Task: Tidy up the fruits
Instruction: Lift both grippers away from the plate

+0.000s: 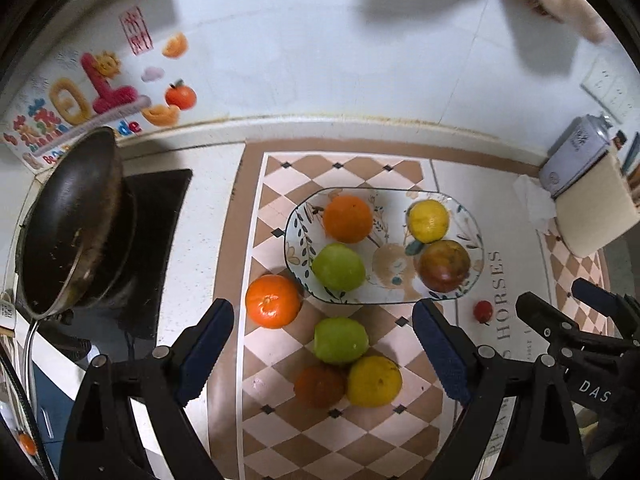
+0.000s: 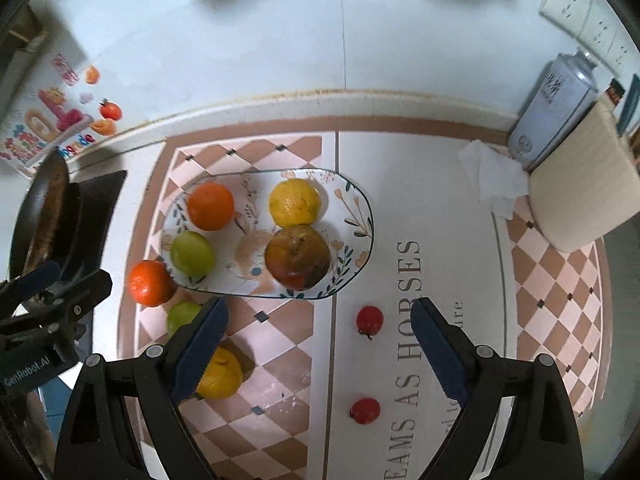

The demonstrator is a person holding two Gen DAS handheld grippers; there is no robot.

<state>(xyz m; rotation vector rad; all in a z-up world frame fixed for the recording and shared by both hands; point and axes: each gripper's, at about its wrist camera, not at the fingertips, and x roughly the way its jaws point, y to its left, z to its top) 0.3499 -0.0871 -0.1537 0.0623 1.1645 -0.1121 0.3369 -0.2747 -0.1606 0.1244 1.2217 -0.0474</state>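
Observation:
A floral oval plate (image 1: 472, 276) (image 2: 362, 216) on the checkered mat holds an orange (image 1: 347, 219) (image 2: 210, 206), a green fruit (image 1: 338, 266) (image 2: 192, 254), a yellow citrus (image 1: 427, 221) (image 2: 294, 202) and a red-brown apple (image 1: 444, 265) (image 2: 297, 257). On the mat below lie another orange (image 1: 273, 301) (image 2: 150, 283), a green fruit (image 1: 340, 340) (image 2: 182, 316), a brown-red fruit (image 1: 320, 385) and a yellow citrus (image 1: 373, 381) (image 2: 222, 376). Two cherry tomatoes (image 2: 369, 320) (image 2: 365, 410) lie right of them. My left gripper (image 1: 324, 346) is open, high over the loose fruit. My right gripper (image 2: 320, 350) is open above the tomatoes.
A dark wok (image 1: 72, 224) (image 2: 42, 216) sits on the stove at the left. At the right stand a grey canister (image 1: 576, 156) (image 2: 552, 112), a beige block (image 1: 596, 212) (image 2: 580, 192) and a crumpled tissue (image 2: 494, 184). A stickered tiled wall (image 1: 320, 40) backs the counter.

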